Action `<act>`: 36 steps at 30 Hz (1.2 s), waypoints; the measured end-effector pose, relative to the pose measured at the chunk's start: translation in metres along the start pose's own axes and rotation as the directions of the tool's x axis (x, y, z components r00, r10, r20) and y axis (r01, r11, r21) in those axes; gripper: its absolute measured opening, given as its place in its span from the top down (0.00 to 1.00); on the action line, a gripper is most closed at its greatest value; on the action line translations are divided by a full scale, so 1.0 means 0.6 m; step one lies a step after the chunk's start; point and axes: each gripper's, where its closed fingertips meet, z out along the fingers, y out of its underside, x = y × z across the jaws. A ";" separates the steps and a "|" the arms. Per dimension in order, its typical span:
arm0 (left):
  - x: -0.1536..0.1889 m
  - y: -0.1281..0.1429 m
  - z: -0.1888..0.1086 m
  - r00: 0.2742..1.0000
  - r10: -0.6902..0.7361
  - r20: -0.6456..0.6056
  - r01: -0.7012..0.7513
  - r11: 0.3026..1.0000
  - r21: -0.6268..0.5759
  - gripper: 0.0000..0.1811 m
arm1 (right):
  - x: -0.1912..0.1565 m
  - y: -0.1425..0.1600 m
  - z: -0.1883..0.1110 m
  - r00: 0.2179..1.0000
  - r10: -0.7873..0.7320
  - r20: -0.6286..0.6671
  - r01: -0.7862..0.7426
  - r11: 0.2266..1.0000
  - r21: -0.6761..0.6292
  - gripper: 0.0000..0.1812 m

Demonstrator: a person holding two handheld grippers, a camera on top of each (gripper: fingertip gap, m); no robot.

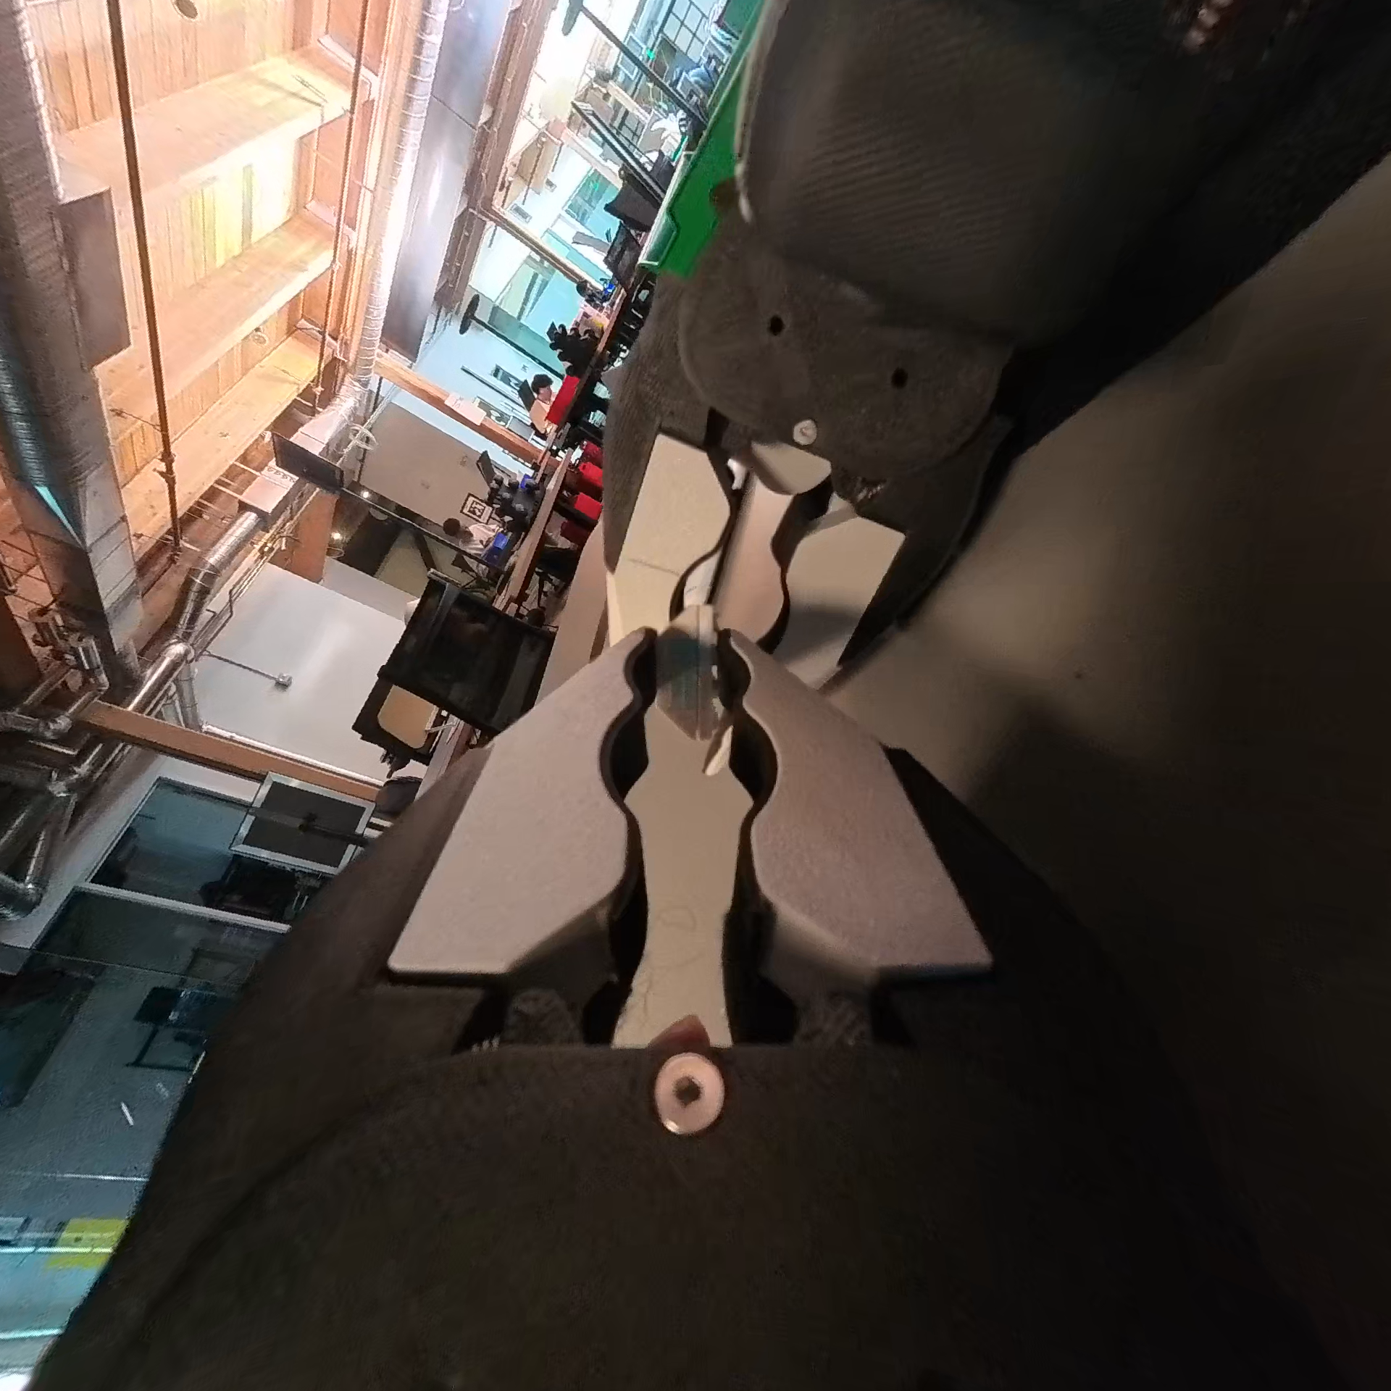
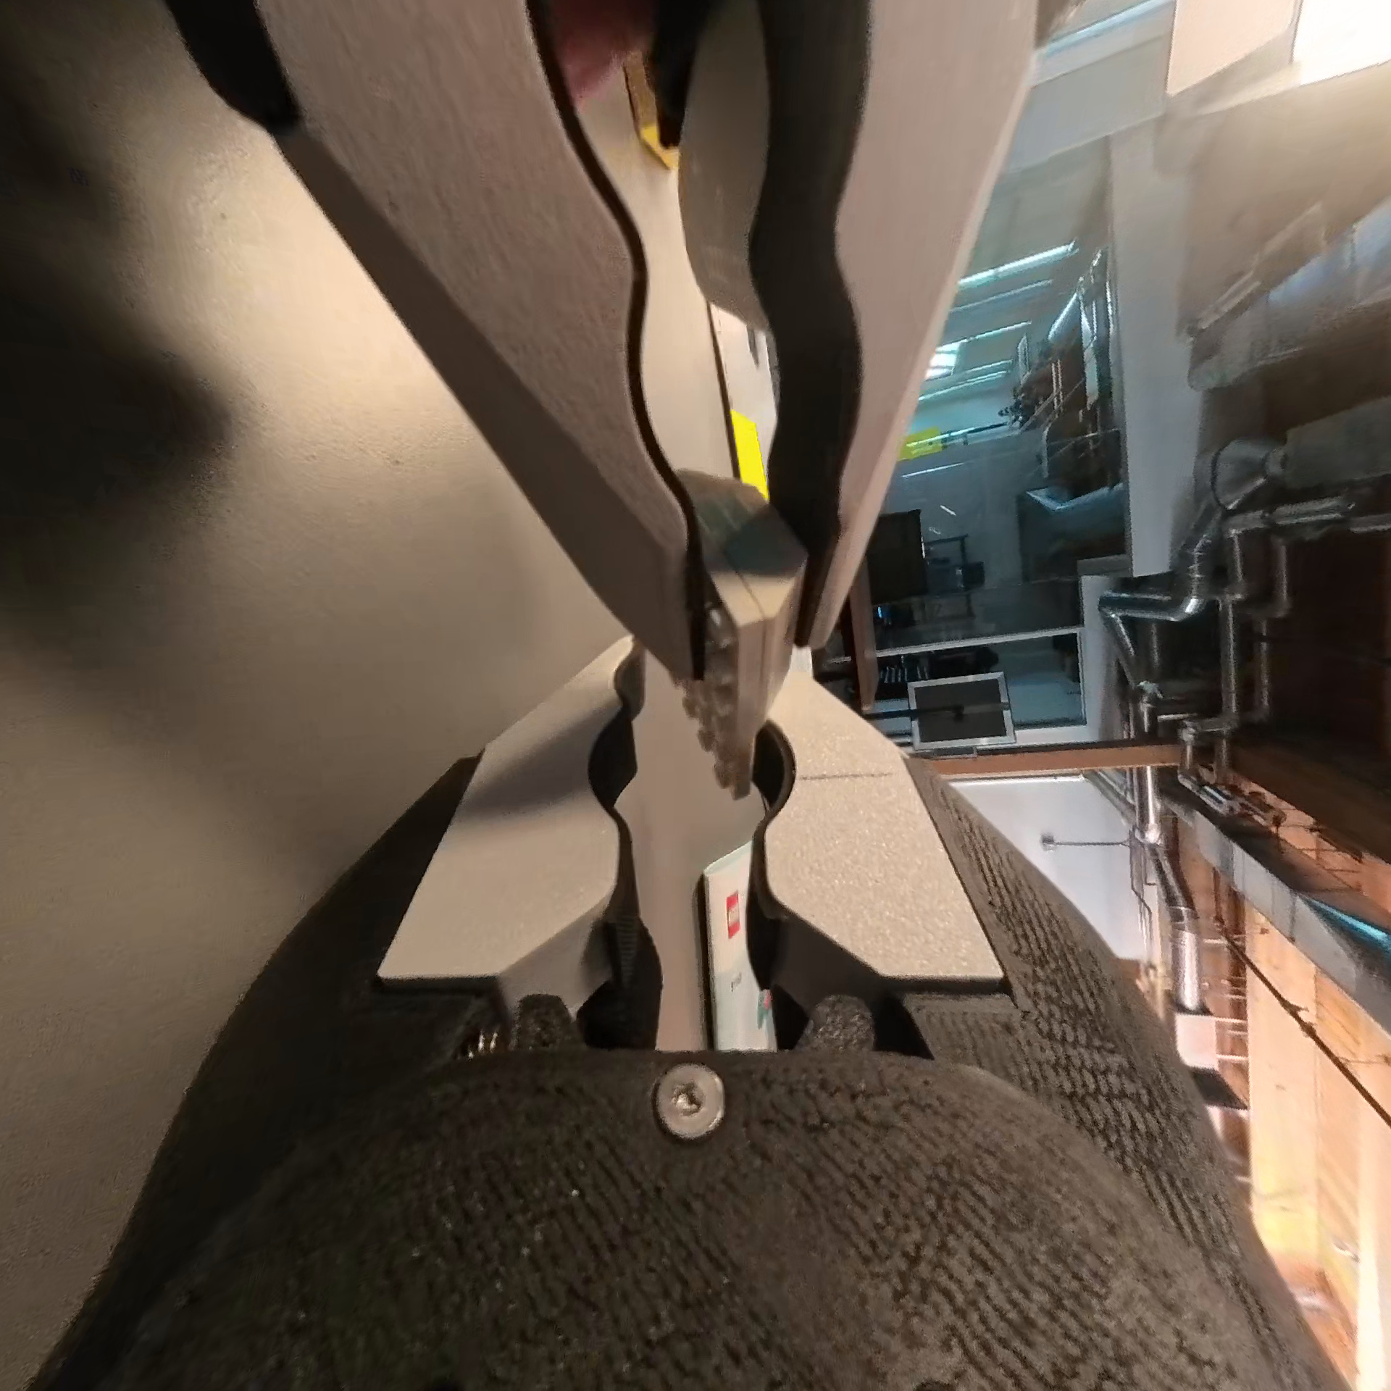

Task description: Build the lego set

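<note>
Kind of place: a large open workshop or lab in an industrial building.
Ceiling: bare timber beams and boards (image 1: 203, 188) are running far beyond the left tongs (image 1: 689, 662), with metal ducts and pipes (image 1: 188, 602) hanging under them.
Walls: glass partitions (image 1: 181, 850) are lining the room to the left of the tongs.
Work area: a long surface (image 1: 542, 519) is carrying dark equipment and a monitor (image 1: 463, 670); a seated person (image 1: 540, 399) is working far off.
</note>
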 end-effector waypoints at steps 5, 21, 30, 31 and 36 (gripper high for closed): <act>0.009 -0.001 0.002 1.000 0.004 -0.026 -0.004 1.000 0.002 0.92 | 0.000 0.003 -0.001 1.000 0.019 0.007 -0.019 1.000 -0.012 0.97; -0.004 0.008 0.000 0.774 -0.620 -0.126 0.602 0.783 -0.154 0.75 | 0.070 0.023 -0.008 0.940 -0.215 -0.266 0.151 0.959 -0.241 1.00; -0.014 0.021 0.001 0.744 -0.663 -0.085 0.645 0.745 -0.170 0.81 | 0.084 0.021 -0.012 0.904 -0.290 -0.313 0.202 0.937 -0.285 1.00; -0.016 0.020 0.002 0.745 -0.662 -0.080 0.645 0.746 -0.166 0.81 | 0.083 0.020 -0.012 0.903 -0.294 -0.313 0.205 0.936 -0.286 1.00; -0.016 0.021 0.002 0.741 -0.667 -0.076 0.651 0.742 -0.161 0.80 | 0.081 0.016 -0.010 0.894 -0.322 -0.310 0.234 0.928 -0.289 1.00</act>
